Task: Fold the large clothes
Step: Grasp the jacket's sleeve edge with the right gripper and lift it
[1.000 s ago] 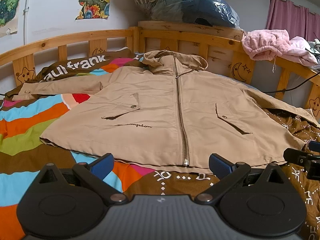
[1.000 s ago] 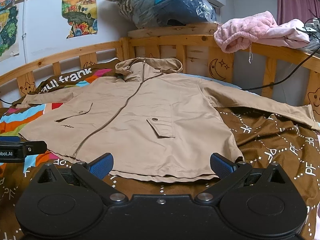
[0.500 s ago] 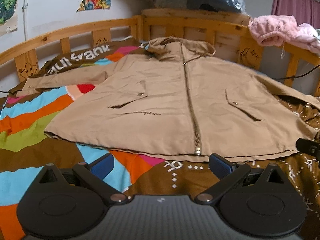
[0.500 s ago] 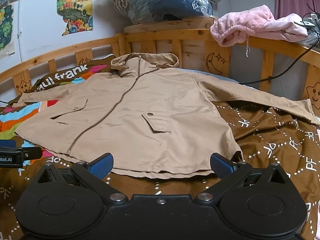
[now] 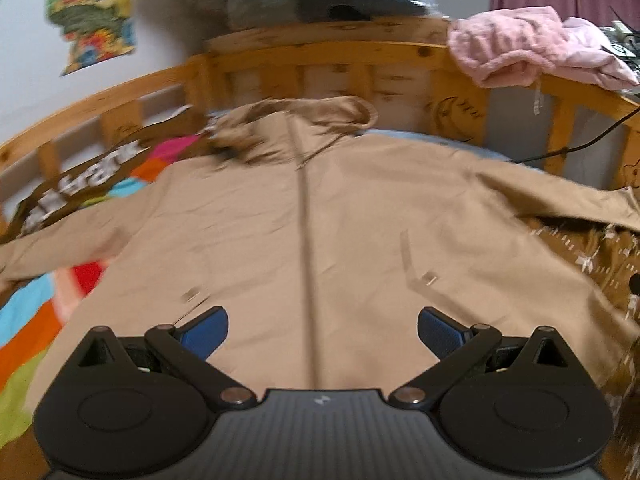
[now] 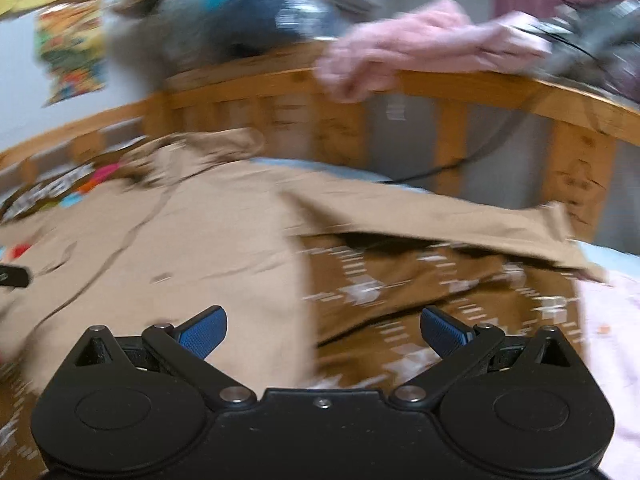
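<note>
Jacket [image 5: 320, 232] lies flat under both wide-spread tongs [image 5: 322, 330] [image 6: 323, 330].

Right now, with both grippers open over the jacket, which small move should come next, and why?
Probably move the right gripper forward to the outstretched sleeve and close on it, to fold it across the body. The tan jacket lies flat and zipped on the bedspread, sleeves spread, nothing folded. The left gripper hangs open above the zipper, holding nothing.
</note>
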